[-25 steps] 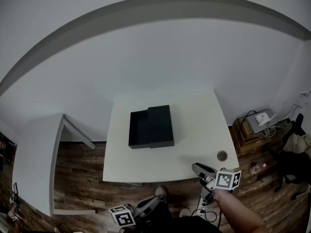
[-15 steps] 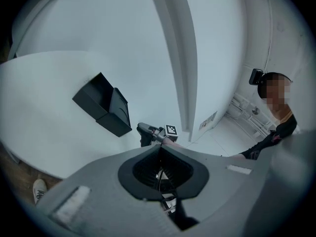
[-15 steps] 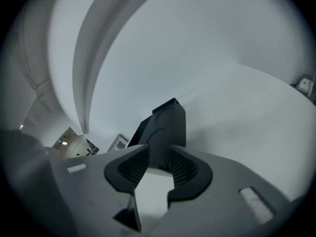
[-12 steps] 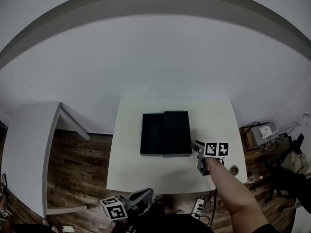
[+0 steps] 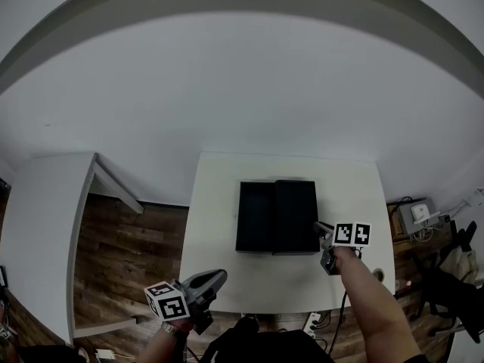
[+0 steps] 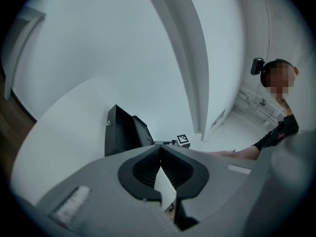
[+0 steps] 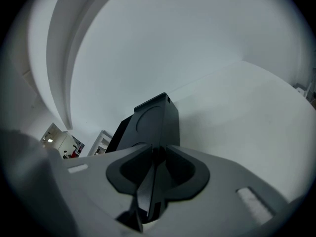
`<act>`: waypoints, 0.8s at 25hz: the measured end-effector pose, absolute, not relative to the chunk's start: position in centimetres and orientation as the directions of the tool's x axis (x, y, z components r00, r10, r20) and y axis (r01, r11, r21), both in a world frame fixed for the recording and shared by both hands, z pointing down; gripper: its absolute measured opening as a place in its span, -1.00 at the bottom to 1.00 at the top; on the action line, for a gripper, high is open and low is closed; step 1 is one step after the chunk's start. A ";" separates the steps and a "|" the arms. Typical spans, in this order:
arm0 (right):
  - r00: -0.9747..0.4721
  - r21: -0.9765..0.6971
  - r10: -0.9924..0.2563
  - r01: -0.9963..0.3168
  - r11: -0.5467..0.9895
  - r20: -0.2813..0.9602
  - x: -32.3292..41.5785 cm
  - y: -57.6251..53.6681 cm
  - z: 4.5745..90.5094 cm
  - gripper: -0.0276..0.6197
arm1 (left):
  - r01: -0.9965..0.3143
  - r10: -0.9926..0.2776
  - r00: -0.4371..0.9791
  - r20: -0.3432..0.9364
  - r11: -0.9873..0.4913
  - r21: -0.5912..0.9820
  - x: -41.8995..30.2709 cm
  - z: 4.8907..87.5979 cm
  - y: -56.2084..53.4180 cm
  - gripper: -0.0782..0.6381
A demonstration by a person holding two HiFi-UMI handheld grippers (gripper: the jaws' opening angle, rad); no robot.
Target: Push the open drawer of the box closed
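**Drawer still out, a hand-held gripper posted at each end**

The black rectangular box lies in the middle of the white table. Its open drawer sticks out toward the left of the frame, showing an empty dark tray.

The right hand-held gripper sits just beside the box's lower right corner, at the end opposite the drawer. Its jaws have just been closing and now stand only narrowly apart, with nothing between them. That position looks meant to brace the box so it does not slide when the drawer is pushed.

The left hand-held gripper hangs at the lower left, at the table's near edge and well apart from the drawer. Its jaws are pressed together and empty, forming a blunt tip that should suit pushing the drawer front. Wooden floor shows beyond it.
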State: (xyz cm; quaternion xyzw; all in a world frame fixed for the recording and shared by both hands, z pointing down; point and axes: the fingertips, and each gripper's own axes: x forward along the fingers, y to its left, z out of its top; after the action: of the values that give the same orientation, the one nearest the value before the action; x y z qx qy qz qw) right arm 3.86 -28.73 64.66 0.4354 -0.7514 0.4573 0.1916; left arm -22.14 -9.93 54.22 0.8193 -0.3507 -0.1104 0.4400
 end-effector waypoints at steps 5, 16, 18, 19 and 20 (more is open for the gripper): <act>-0.547 -0.510 -0.463 -0.833 0.215 0.698 3.9 -28.6 64.6 -0.63 | -0.662 -0.590 0.738 0.328 -0.536 0.524 -24.5 56.9 -15.8 -0.77; -0.552 -0.526 -0.450 -0.828 0.194 0.702 3.8 -28.5 64.7 -0.63 | -0.363 -0.366 0.501 0.784 -0.911 -0.193 -24.1 66.6 -24.8 -0.53; -0.554 -0.526 -0.443 -0.827 0.197 0.705 3.8 -28.4 64.7 -0.63 | -0.283 -0.345 0.455 0.820 -0.930 -0.234 -24.0 67.9 -25.9 -0.52; -0.554 -0.525 -0.440 -0.827 0.199 0.707 3.7 -28.4 64.8 -0.63 | -0.262 -0.339 0.442 0.831 -0.934 -0.242 -24.0 68.4 -26.4 -0.48; -0.555 -0.524 -0.438 -0.827 0.202 0.707 3.7 -28.5 64.7 -0.63 | -0.247 -0.331 0.436 0.837 -0.938 -0.243 -23.9 68.7 -26.9 -0.48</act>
State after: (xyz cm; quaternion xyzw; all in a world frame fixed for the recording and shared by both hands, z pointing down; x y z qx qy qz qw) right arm 3.67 -28.45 64.75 0.4236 -0.7469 0.4685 0.2075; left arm -23.86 -26.92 68.70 0.8463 -0.1709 0.5028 -0.0420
